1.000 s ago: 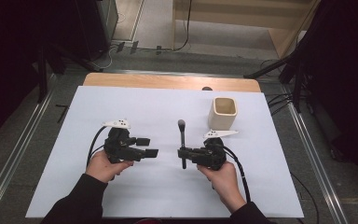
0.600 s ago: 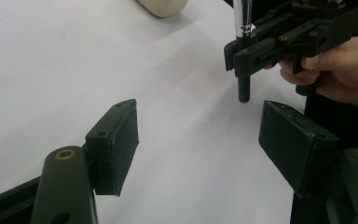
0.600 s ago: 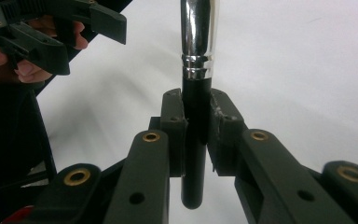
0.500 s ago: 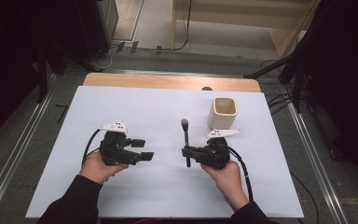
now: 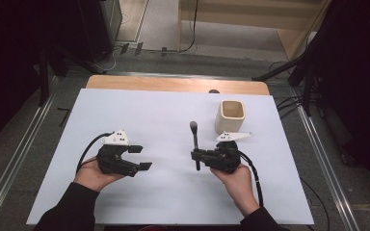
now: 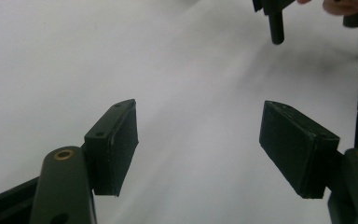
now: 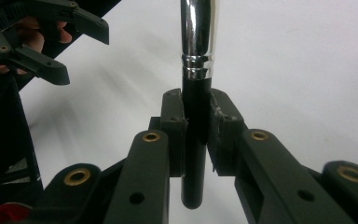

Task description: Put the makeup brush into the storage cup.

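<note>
Bright, even light on the white table [image 5: 173, 120], dark surroundings, soft shadows, blurred gripper-view backgrounds.

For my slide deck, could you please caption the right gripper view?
Right gripper shut on a brush handle over the white table, left gripper open beyond.

The makeup brush [image 7: 196, 98] is clamped between the right gripper [image 7: 196, 133]'s two black jaws, which pinch its black handle just below the shiny silver ferrule. The handle's blunt end pokes out behind the jaws; its dark bristle head [image 5: 193, 126] points beyond them.
</note>
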`<state>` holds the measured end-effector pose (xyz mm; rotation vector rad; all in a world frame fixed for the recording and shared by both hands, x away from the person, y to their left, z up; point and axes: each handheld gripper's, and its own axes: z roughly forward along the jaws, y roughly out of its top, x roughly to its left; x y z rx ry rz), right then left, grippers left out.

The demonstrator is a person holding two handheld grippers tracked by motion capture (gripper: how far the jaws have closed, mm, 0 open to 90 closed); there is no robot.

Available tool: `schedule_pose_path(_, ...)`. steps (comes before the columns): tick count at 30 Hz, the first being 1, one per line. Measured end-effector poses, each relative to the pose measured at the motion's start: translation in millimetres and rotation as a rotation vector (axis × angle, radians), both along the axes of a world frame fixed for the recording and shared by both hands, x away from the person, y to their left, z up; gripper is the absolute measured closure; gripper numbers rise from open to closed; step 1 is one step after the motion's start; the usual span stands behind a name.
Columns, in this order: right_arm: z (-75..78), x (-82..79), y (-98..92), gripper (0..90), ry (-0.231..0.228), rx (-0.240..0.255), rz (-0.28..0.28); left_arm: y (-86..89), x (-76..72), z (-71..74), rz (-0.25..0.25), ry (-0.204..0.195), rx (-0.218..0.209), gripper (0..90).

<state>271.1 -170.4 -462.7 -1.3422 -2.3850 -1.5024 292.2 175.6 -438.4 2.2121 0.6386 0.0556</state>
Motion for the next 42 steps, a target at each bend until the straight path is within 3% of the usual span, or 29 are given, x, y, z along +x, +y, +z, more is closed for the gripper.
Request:
schedule_pose_path(26,1.6,0.4,-5.4,79.0,-0.011,-0.008,-0.020,37.9,-17.3,-7.9,0.057,-0.009,0.051,28.8)
schedule_pose_path(42,9.8,2.0,-12.7,79.0,-0.030,-0.007,-0.042,53.0,-25.6,-9.6,0.096,0.007,0.010,28.7)
